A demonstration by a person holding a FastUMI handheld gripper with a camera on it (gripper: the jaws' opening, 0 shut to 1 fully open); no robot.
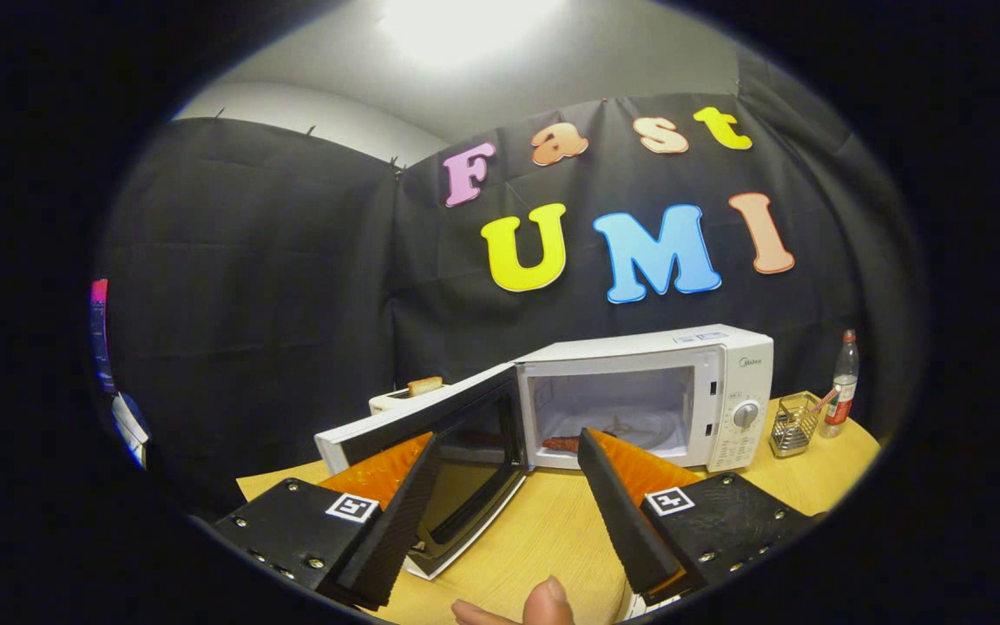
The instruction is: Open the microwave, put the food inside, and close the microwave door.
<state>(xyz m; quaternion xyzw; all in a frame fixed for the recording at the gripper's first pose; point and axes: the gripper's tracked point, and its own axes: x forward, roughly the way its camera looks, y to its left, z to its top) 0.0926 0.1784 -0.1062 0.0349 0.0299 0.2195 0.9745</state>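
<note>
Hovering above the worktop (552, 529), the hand-held gripper (509, 451) has its fingers spread wide, nothing between them but air and the wood-grain surface below. A fingertip (549, 601) of the person holding it pokes in just beneath the fingers.

Straight ahead stands the microwave (726, 382), white, boxy, with a round dial and a pad of buttons on its right-hand panel. Its door (457, 451) is swung fully open to the left, the dark window pane facing the fingers, and the lower corner of the door lies partly behind the left finger. Inside the lit cavity sits the food (565, 443), a reddish-brown strip on a pale plate (648, 430); the right finger's tip covers part of it, so its shape is hard to make out.

Behind the door a toaster (396, 398) peeks out, mostly hidden. To the right of the microwave stand a wire holder (793, 425) and a bottle (842, 386) with a red cap.
</note>
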